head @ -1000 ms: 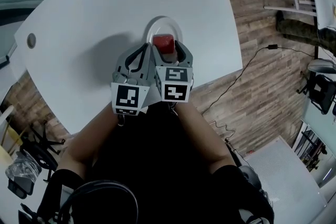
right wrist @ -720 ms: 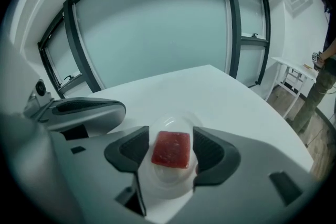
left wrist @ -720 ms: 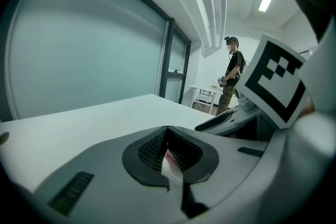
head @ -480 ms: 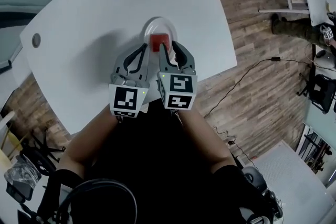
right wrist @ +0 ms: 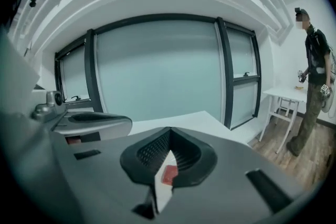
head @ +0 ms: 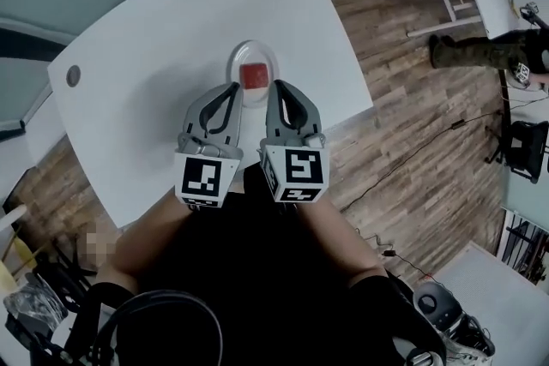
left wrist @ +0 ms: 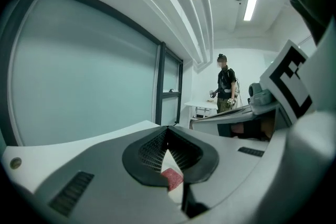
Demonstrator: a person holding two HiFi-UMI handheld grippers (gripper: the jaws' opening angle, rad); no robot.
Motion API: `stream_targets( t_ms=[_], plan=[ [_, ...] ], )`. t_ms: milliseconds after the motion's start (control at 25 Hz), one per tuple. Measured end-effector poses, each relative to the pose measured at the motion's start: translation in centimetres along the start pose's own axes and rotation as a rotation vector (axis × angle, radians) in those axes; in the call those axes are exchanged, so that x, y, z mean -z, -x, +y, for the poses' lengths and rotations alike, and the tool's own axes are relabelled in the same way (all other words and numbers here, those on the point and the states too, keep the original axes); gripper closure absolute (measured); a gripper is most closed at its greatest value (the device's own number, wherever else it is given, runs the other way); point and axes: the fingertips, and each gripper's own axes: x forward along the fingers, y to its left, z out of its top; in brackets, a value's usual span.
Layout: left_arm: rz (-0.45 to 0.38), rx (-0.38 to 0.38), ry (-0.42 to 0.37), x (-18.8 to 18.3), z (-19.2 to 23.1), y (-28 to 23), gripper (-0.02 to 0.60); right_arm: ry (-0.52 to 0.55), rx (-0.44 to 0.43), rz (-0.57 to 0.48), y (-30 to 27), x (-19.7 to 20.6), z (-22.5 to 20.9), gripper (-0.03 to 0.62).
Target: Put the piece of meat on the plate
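Note:
The red piece of meat (head: 252, 75) lies on the small white plate (head: 233, 63) in the middle of the white table (head: 154, 30). Both grippers hang above the table just short of the plate, side by side, and touch nothing. My left gripper (head: 232, 89) is shut and empty, and so is my right gripper (head: 276, 87). In the left gripper view the meat (left wrist: 171, 178) shows through the slit below the closed jaws (left wrist: 168, 129). The right gripper view shows the same meat (right wrist: 169, 174) under its shut jaws (right wrist: 170, 130).
The table's near edge runs under my arms, with wood floor (head: 412, 99) and a cable (head: 429, 146) to the right. A round grommet (head: 73, 75) sits at the table's left end. A person (right wrist: 314, 60) stands by a small white table (right wrist: 286, 94) further off.
Both grippers have risen and drawn back from the plate. The right jaws, open beside the meat before, have closed empty. The meat stays on the plate.

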Motion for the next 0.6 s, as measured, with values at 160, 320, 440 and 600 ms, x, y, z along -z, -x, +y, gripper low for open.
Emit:
stream_targets(
  t_ms=[160,320,440,600],
  plan=[
    [-0.049,0.008,-0.027,-2.6,-0.7,1.5,0.583,0.045,-0.029,-0.115,2.5,-3.2,1.2,0.591],
    [-0.109,0.017,-0.047,-5.7,-1.4,2.5,0.583,0.08,-0.046,-0.216,4.4,-6.4,1.9,0.591],
    [-0.15,0.031,-0.068,-7.9,-2.1,3.1,0.582,0.097,-0.051,-0.282,5.8,-8.6,2.3,0.591],
    [-0.195,0.046,-0.094,-10.1,-2.7,3.5,0.583,0.105,-0.034,-0.337,6.8,-11.0,2.3,0.591]
  ],
)
